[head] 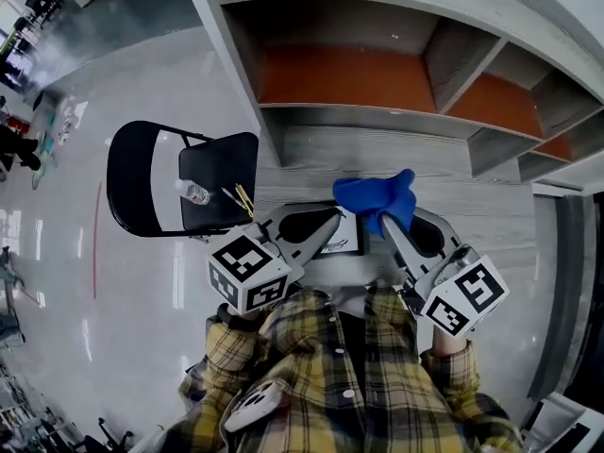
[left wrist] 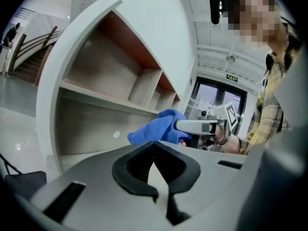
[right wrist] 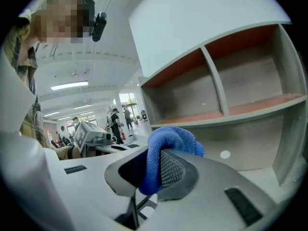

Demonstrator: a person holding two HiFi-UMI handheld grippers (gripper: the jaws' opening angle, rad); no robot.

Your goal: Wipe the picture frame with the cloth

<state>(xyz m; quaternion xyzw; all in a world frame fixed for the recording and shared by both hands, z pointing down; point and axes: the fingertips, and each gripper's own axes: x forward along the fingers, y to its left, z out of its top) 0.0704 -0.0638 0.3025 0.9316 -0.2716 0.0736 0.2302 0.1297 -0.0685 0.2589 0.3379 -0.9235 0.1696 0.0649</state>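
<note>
Blue cloth [head: 376, 199], floppy, pinched in the right gripper [right wrist: 156, 170] beside the picture frame [head: 343, 240]. Left gripper [left wrist: 156, 170] clenched empty; frame looks stiff, so take its edge.

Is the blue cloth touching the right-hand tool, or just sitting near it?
Touching. The right gripper view shows the blue cloth pinched between the jaws of the right tool, bulging above them.
</note>
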